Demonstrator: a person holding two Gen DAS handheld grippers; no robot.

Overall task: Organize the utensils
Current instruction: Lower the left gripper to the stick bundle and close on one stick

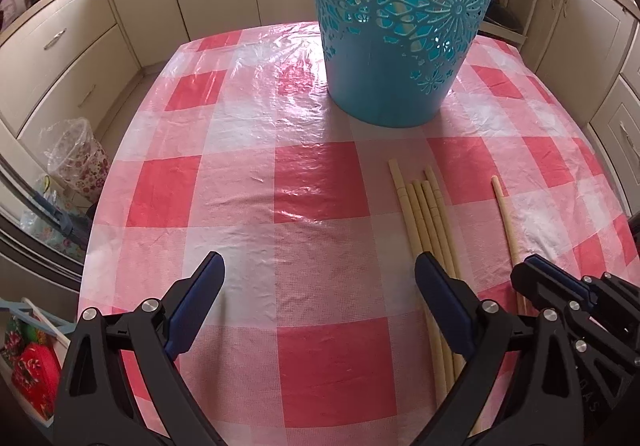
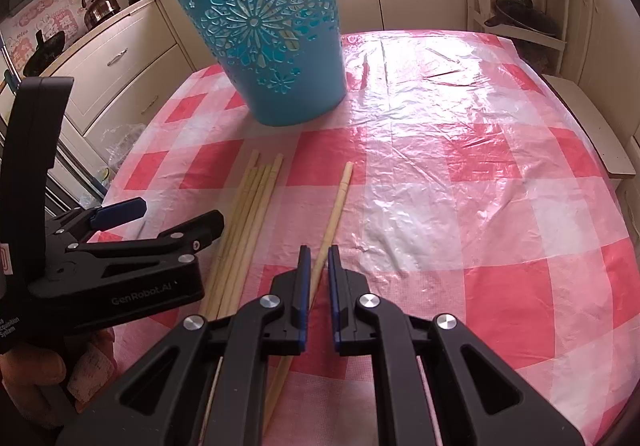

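Chopstick (image 2: 335, 208) pinched by right gripper (image 2: 319, 252): right wrist view only.

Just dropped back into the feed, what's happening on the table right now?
A person is sorting chopsticks with a handheld gripper in each hand. The right gripper has its jaws nearly shut around the single chopstick lying apart from the rest. The left gripper is open beside the bundle of chopsticks, holding nothing. The blue cut-out basket stands upright further back on the pink checked tablecloth, with some chopsticks seemingly inside already.
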